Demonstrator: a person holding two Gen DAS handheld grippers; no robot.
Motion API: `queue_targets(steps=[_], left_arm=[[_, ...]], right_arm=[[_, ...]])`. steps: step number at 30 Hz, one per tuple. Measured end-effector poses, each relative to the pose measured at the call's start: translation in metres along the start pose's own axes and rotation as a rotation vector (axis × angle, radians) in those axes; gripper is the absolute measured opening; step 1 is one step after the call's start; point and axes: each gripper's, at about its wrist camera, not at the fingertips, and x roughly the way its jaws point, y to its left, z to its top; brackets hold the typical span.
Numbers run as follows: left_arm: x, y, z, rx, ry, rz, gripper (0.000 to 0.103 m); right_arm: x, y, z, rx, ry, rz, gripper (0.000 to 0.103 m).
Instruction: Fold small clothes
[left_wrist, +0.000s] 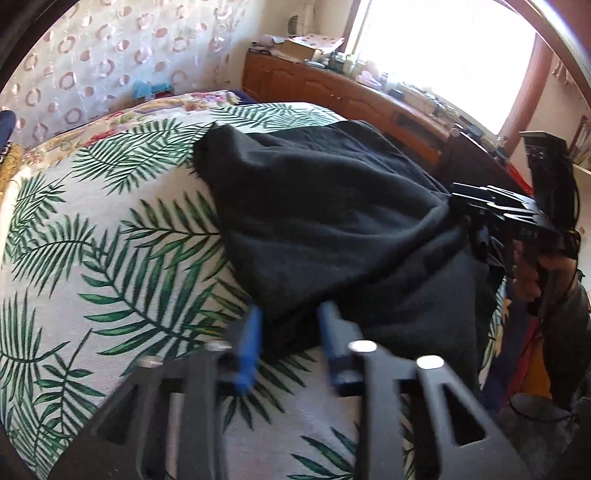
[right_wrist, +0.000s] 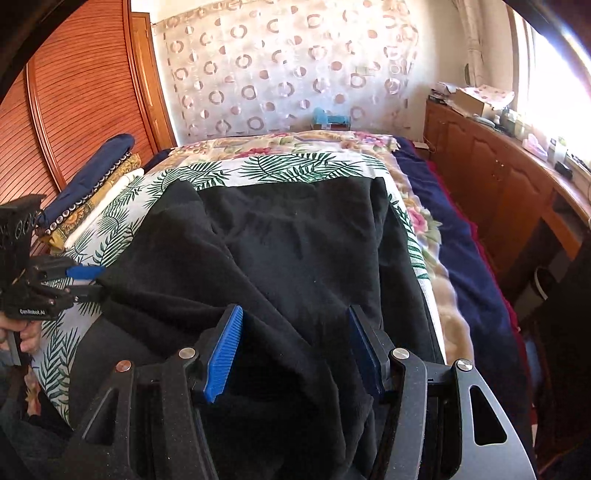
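Observation:
A black garment (left_wrist: 332, 221) lies rumpled on the palm-leaf sheet (left_wrist: 110, 240) of the bed. My left gripper (left_wrist: 291, 325) is open, its blue pads at the garment's near edge; it also shows in the right wrist view (right_wrist: 86, 282) at the garment's left edge, jaws apart. My right gripper (right_wrist: 295, 332) is open, with black cloth (right_wrist: 277, 240) bunched between its blue pads (right_wrist: 223, 350) and draped over its body. In the left wrist view the right gripper (left_wrist: 454, 206) sits at the garment's right side, where the cloth gathers.
A stack of folded clothes (right_wrist: 96, 173) lies at the bed's left side by the wooden wardrobe (right_wrist: 74, 103). A floral blanket (right_wrist: 424, 221) and navy cover (right_wrist: 472, 266) lie to the right. A cluttered wooden sideboard (right_wrist: 509, 158) runs under the window.

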Motion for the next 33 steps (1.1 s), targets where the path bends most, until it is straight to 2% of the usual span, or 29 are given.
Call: queue_targets(steps=[4, 8, 12, 15, 19, 29, 33], left_arm=[[-0.009, -0.008, 0.02, 0.027, -0.044, 0.003, 0.007], [-0.019, -0.022, 0.065, 0.068, -0.12, -0.015, 0.007], [-0.009, -0.039, 0.118, 0.13, -0.173, -0.028, 0.007], [0.011, -0.052, 0.151, 0.167, -0.17, -0.039, 0.007], [0.035, -0.067, 0.18, 0.211, -0.157, -0.039, 0.007], [0.07, -0.09, 0.229, 0.243, -0.149, -0.044, 0.007], [0.092, -0.093, 0.237, 0.247, -0.126, -0.031, 0.007]], right_arm=[[0.006, -0.006, 0.003, 0.012, 0.0, 0.009, 0.059], [0.005, -0.011, 0.002, 0.026, -0.006, 0.022, 0.059], [0.004, -0.017, 0.001, 0.052, -0.023, 0.022, 0.059], [0.001, -0.025, -0.003, 0.083, -0.035, 0.014, 0.059], [-0.001, -0.036, -0.008, 0.115, -0.035, -0.001, 0.059], [-0.003, -0.046, -0.009, 0.155, -0.026, -0.026, 0.059], [-0.005, -0.047, -0.012, 0.172, -0.022, -0.034, 0.059]])
